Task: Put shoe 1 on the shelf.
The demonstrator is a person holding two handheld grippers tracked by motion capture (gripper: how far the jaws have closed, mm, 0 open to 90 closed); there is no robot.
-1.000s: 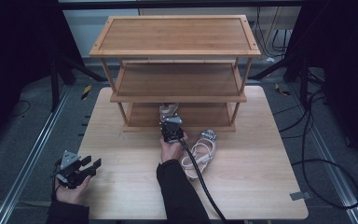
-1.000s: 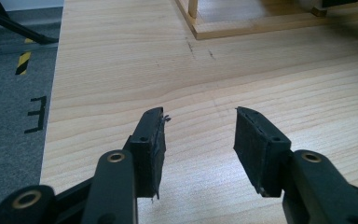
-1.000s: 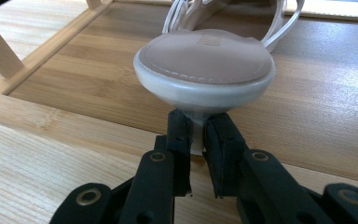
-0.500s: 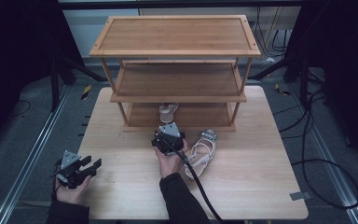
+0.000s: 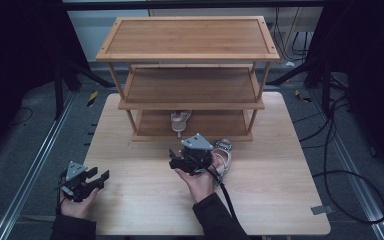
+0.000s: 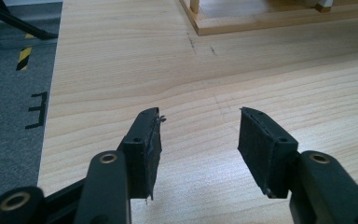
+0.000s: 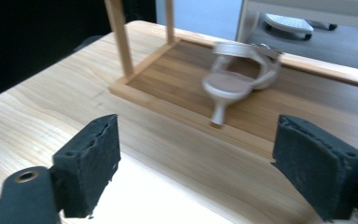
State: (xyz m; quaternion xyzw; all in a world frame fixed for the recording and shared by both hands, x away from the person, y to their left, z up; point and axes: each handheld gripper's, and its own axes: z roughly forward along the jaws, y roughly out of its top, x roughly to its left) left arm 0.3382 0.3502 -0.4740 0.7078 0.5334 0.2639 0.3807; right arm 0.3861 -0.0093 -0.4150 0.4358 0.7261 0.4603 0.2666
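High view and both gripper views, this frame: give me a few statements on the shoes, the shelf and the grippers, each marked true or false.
1. A pale high-heeled sandal stands on the bottom board of the three-tier wooden shelf. True.
2. The right gripper is shut on a sandal. False: its jaws stand wide apart with nothing between them.
3. A second pale sandal lies on the light wooden table, beside the person's right hand. True.
4. The left gripper rests on the shelf's top board. False: it is held low near the table's front left corner, jaws open.
5. The middle board holds a shoe. False: it is bare.
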